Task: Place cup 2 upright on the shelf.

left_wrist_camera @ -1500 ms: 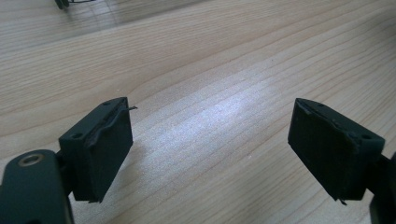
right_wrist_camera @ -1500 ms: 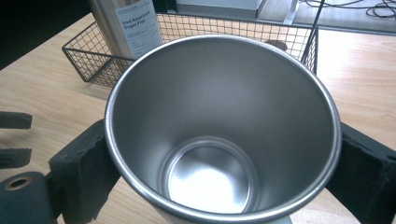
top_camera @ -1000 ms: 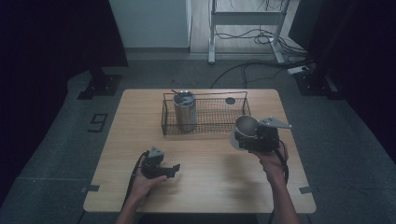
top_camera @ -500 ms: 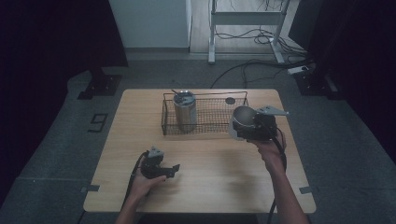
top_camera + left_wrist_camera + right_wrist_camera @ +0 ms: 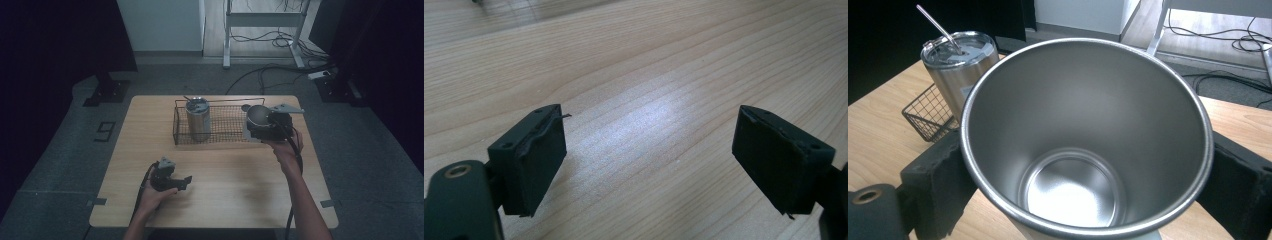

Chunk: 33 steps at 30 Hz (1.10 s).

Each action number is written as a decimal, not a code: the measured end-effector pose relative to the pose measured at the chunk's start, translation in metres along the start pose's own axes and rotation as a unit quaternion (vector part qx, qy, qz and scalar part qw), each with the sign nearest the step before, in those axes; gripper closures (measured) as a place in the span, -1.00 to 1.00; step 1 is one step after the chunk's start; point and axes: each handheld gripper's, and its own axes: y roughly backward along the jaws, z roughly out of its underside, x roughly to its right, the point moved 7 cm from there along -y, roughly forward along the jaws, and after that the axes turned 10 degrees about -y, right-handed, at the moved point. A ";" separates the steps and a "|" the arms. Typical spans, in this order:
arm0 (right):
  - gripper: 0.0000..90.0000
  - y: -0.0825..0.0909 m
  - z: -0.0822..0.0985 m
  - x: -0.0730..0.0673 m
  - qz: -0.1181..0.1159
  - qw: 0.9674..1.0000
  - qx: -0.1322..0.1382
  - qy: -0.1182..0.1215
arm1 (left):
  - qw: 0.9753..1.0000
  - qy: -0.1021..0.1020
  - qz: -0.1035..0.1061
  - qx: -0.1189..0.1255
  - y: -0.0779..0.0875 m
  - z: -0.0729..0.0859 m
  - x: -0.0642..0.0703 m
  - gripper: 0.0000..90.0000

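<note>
My right gripper (image 5: 258,124) is shut on an open, empty steel cup (image 5: 258,115), which it holds upright above the table by the right end of a wire basket (image 5: 227,131). In the right gripper view the cup (image 5: 1083,125) sits between the two black jaws of the right gripper (image 5: 1083,172). A lidded steel tumbler (image 5: 198,120) with a straw stands in the basket's left part; the right gripper view shows this tumbler (image 5: 959,65) and a corner of the basket (image 5: 928,117). My left gripper (image 5: 186,181) rests low on the wooden table (image 5: 235,185), near its front left. The left gripper (image 5: 649,160) is open, with bare wood between its jaws.
The basket stands at the table's far middle. Behind the table, a metal stand (image 5: 262,20) and cables (image 5: 280,70) lie on the floor. Dark curtains hang at both sides.
My right gripper has carried the cup up and toward the basket's right end. The left gripper has stayed where it was.
</note>
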 end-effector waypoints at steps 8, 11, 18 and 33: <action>-0.84 -0.010 -0.008 0.000 0.002 1.000 -0.001 -0.002 | 1.000 -0.003 0.001 -0.002 0.000 0.000 0.001 -0.68; -0.84 -0.014 -0.010 0.002 0.005 1.000 -0.002 -0.005 | 1.000 -0.003 0.002 -0.002 -0.001 0.000 0.001 -0.68; -0.84 -0.021 -0.014 -0.001 0.003 1.000 -0.002 -0.005 | 1.000 -0.004 0.002 -0.005 -0.001 0.001 0.001 -0.68; -0.84 -0.040 -0.024 0.007 0.011 1.000 -0.005 -0.013 | 1.000 -0.005 0.003 -0.006 -0.002 0.001 0.003 -0.68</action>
